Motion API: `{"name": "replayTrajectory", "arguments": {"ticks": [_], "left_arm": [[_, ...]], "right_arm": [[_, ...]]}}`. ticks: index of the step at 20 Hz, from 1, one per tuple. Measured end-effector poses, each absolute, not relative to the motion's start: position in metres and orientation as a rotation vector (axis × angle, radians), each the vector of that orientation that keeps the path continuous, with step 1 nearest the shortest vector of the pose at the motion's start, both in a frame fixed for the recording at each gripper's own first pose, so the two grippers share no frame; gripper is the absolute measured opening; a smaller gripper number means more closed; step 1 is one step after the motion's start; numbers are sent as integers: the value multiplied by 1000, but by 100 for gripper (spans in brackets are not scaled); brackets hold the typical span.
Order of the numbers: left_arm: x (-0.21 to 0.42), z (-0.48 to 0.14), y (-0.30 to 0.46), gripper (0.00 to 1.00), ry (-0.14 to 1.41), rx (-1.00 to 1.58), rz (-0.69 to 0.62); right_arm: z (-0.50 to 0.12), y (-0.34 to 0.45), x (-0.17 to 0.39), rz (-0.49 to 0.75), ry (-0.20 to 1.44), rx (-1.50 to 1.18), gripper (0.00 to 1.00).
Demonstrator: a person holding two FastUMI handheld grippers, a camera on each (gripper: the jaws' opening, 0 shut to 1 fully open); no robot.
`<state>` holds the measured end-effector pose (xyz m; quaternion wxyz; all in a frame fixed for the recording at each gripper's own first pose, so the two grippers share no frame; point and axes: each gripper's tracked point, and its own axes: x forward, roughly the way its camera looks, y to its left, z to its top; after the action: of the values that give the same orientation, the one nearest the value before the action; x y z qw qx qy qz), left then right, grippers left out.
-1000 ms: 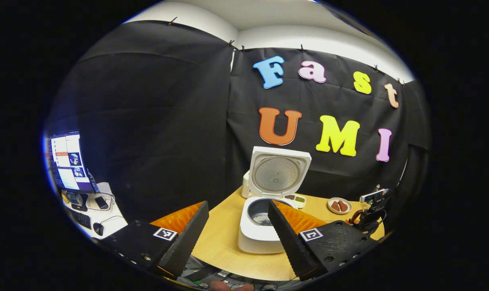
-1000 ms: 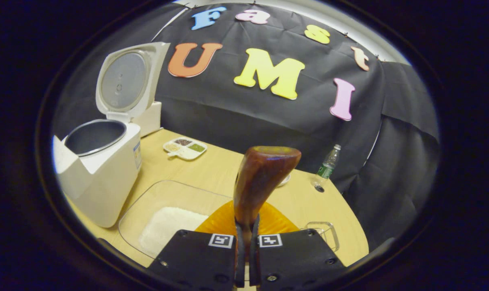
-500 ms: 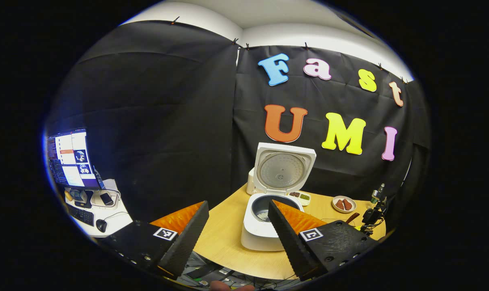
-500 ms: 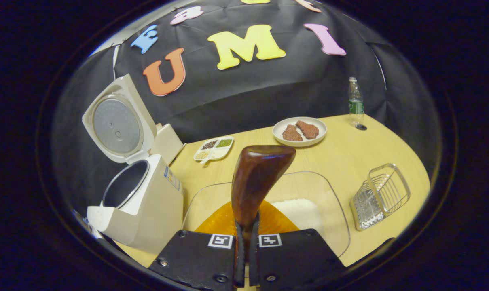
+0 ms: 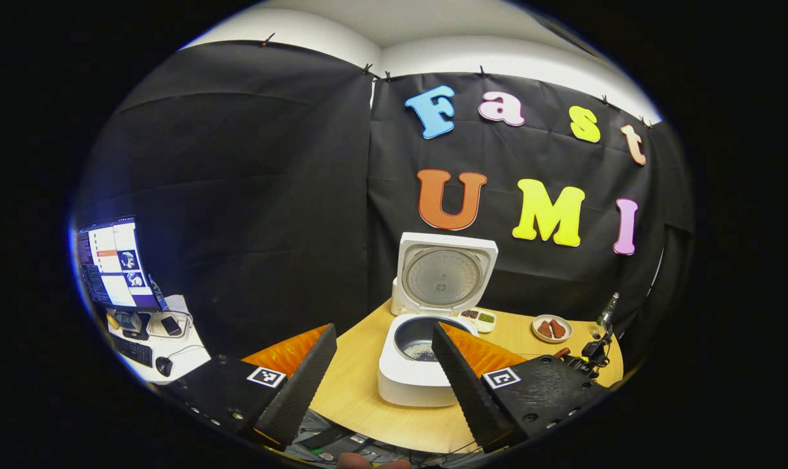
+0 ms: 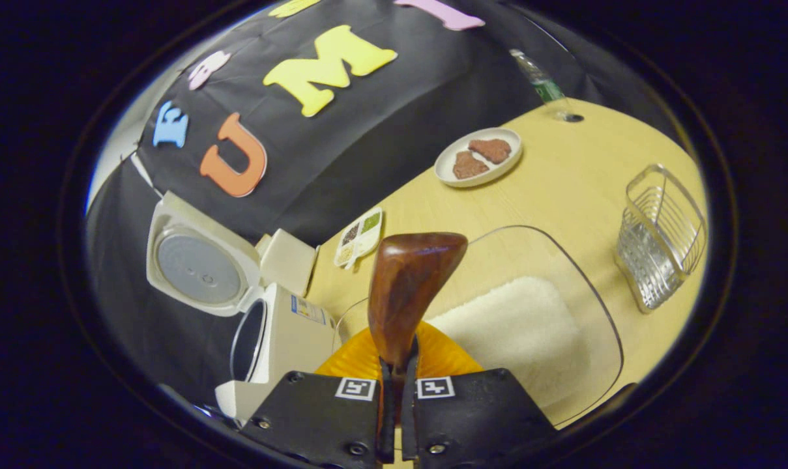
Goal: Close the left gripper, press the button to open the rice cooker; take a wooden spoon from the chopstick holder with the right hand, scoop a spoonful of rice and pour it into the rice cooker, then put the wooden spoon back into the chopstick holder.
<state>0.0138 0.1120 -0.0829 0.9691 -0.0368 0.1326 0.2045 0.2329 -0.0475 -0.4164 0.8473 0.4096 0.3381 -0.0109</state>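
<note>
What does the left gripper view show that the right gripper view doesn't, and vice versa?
Left gripper view: a monitor, rice inside the pot, open left tongs. Right gripper view: right tongs shut on the wooden spoon, a clear tray of rice, the wire chopstick holder. Both: the open rice cooker, a plate of brown pieces.

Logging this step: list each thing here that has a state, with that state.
rice cooker: lid up, rice in pot
left gripper: open
right gripper: shut on wooden spoon
clear tray: holds rice
chopstick holder: empty
</note>
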Motion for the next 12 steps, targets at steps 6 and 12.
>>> {"name": "replayTrajectory", "arguments": {"ticks": [6, 12], "left_arm": [[26, -88, 93, 94, 283, -59, 398], [42, -89, 66, 94, 264, -64, 353]], "right_arm": [[-402, -85, 231, -6, 693, 1046, 10], [-340, -107, 240, 62, 606, 1164, 10]]}}
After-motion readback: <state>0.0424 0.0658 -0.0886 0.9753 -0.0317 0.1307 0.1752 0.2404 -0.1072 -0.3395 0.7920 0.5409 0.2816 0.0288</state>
